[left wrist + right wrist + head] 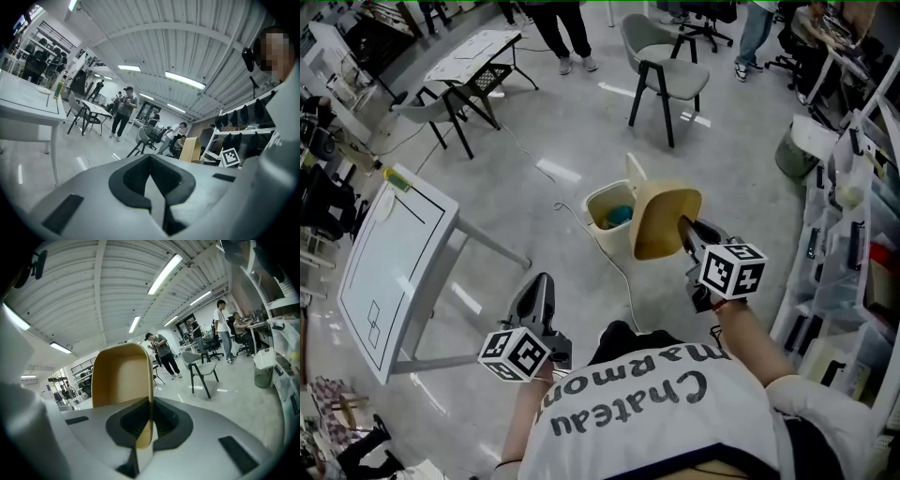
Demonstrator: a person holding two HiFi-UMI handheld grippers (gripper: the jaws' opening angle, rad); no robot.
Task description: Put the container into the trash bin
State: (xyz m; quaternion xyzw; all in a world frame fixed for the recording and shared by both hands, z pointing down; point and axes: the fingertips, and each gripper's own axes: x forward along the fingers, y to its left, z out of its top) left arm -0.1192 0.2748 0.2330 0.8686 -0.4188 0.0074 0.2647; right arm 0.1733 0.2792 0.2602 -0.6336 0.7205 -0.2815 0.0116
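Observation:
A tan paper container (pixel 662 221) hangs tilted on its side, just right of and partly over the white trash bin (pixel 606 223). The bin stands on the floor with its lid up and something teal inside. My right gripper (pixel 686 234) is shut on the container's rim. In the right gripper view the container (pixel 122 378) rises upright from the pinching jaws of my right gripper (pixel 151 420). My left gripper (pixel 538 298) is lower left of the bin, shut and holding nothing. In the left gripper view the left gripper (pixel 151 161) shows its pads together, and the container (pixel 190 149) is far off to the right.
A white table (pixel 389 272) stands to the left, with a cable (pixel 614 253) running across the floor by the bin. A grey chair (pixel 667 70) and a black-framed table (pixel 478 58) stand further back, with people standing behind them. Shelving (pixel 853 234) lines the right side.

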